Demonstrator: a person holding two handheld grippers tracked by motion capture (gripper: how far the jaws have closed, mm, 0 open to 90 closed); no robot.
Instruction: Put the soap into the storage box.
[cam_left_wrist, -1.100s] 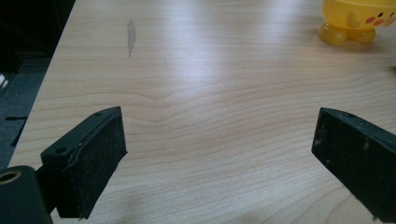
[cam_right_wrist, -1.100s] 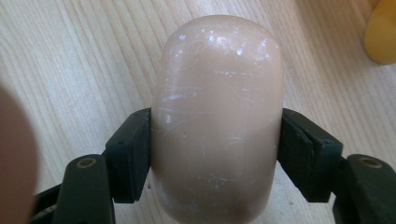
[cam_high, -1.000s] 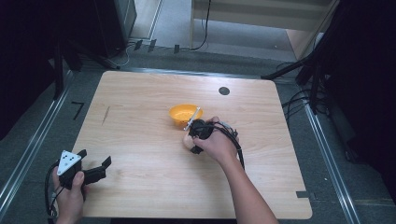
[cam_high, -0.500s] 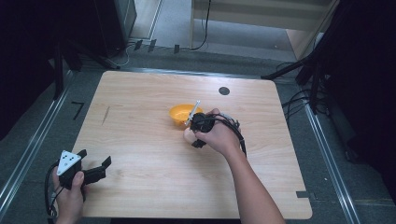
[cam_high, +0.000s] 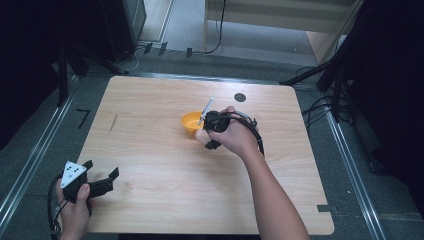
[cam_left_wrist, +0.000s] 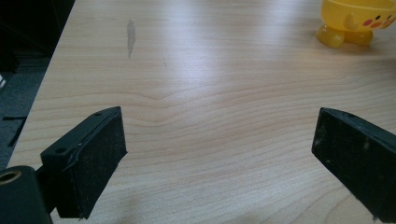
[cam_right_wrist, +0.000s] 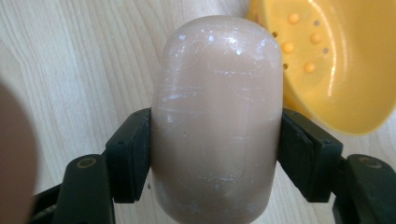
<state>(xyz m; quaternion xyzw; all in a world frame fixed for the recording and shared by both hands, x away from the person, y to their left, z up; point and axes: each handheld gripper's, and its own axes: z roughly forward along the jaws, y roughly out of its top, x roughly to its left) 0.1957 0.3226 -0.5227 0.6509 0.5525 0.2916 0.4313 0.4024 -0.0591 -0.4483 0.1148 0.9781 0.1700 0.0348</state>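
**Watch the slippery soap near the bowl**

Your right gripper (cam_right_wrist: 215, 154) has its two black jaws squeezed tight on a smooth tan bar of soap (cam_right_wrist: 217, 116). The soap is up off the wooden table (cam_high: 165, 165), just beside the yellow bowl (cam_right_wrist: 336, 60). From the high view, your right hand (cam_high: 235, 135) is right next to the bowl (cam_high: 191, 122).

Here is what could go wrong. The soap looks round and shiny, and the jaws only press on its two sides. If you tip your hand fast, it could pop out and drop on the table, or land on the rim and bounce away.

The bowl stands on little feet and looks light. If the soap or your gripper bumps its edge, the bowl could slide or tip over.

Your left gripper (cam_high: 97, 184) rests near the table's corner with its jaws wide apart and nothing between them. It is well away from the bowl, so it cannot steady it.
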